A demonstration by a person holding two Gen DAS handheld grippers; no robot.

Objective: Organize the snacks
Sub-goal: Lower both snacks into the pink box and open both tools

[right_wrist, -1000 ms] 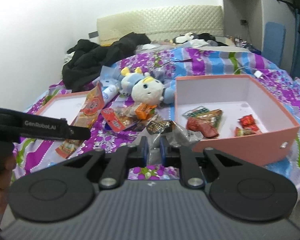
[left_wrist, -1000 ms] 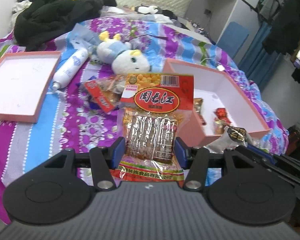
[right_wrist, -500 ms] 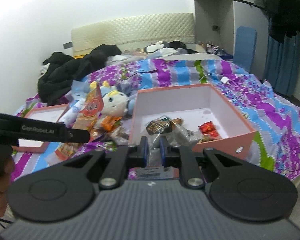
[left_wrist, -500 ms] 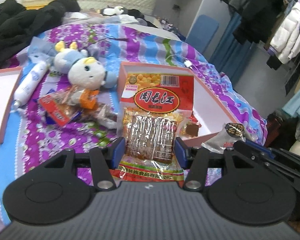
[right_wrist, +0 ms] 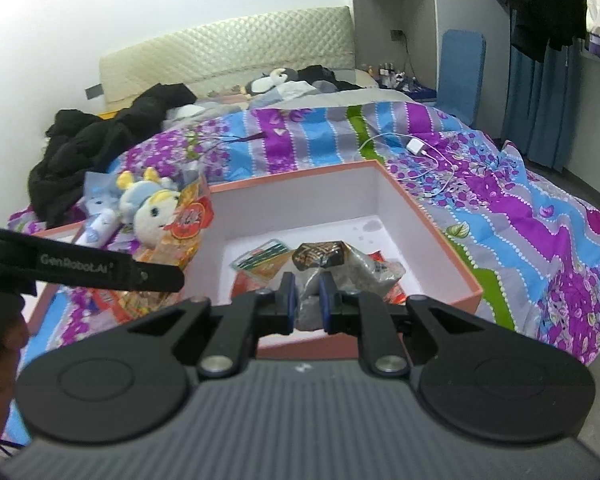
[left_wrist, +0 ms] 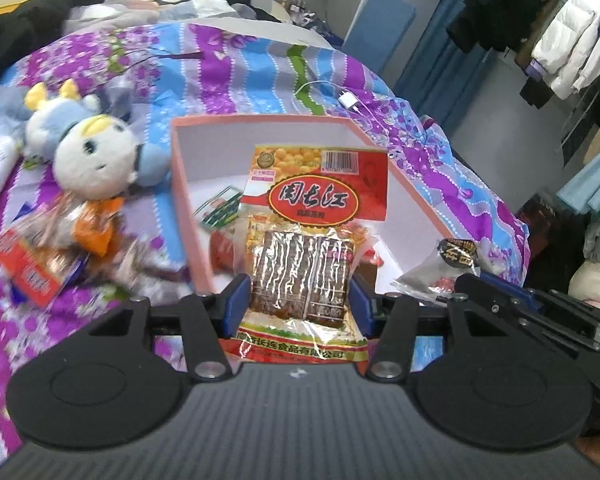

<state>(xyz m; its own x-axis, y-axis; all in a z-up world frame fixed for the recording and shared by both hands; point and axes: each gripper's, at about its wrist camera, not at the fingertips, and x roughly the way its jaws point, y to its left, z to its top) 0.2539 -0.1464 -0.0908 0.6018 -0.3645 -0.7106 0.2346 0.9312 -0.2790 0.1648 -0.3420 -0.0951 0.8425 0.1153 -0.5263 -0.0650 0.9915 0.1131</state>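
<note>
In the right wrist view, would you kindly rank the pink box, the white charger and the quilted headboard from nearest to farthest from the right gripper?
1. Pink box, directly beneath and ahead of the right gripper.
2. White charger, beyond the box, on the bedspread to the right.
3. Quilted headboard, at the far wall.

Bright even light, fisheye-bent edges, motion blur at left

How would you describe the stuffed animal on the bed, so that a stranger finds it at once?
On the bed with the purple and blue flowered bedspread stands an open pink cardboard box. Just beyond the box's left wall lies the plush toy. Among crinkly snack packets, only it is soft, with a white face, pale blue body and yellow horns.
</note>
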